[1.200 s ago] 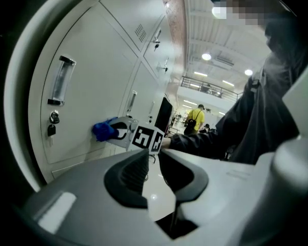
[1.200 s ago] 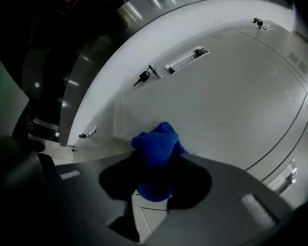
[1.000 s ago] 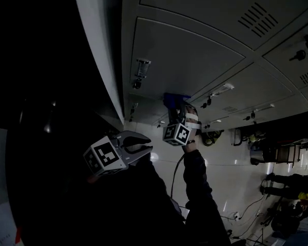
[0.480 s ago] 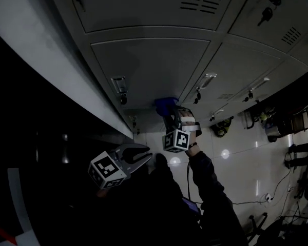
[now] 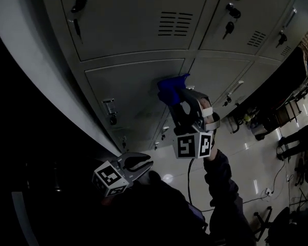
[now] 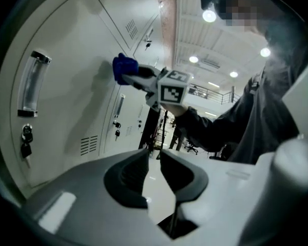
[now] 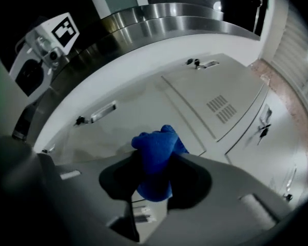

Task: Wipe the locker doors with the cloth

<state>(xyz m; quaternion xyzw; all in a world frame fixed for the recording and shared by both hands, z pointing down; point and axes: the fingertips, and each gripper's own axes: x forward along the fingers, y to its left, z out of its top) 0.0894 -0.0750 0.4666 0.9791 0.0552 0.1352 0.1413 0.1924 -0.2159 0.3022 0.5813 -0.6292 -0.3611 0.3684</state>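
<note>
A bunched blue cloth (image 5: 170, 86) presses against a grey locker door (image 5: 128, 83) near its upper right corner. My right gripper (image 5: 177, 99) is shut on the cloth, held up at arm's length. The right gripper view shows the cloth (image 7: 156, 147) pinched between the dark jaws against the door (image 7: 138, 109). My left gripper (image 5: 142, 163) hangs lower, away from the lockers, with its jaws close together and nothing between them. From the left gripper view the cloth (image 6: 124, 68) and right gripper (image 6: 139, 79) sit on the door beside a handle (image 6: 30, 83).
The door's handle (image 5: 109, 106) and key lock (image 5: 113, 120) lie left of the cloth. Above are lockers with vent slots (image 5: 174, 23) and keys (image 5: 80, 3). A shiny floor (image 5: 246, 152) with cables and chairs stretches at the right. The left side is dark.
The right gripper has slid the cloth up the locker door toward its top edge. The head view has tilted so more upper lockers show. The left gripper has stayed low.
</note>
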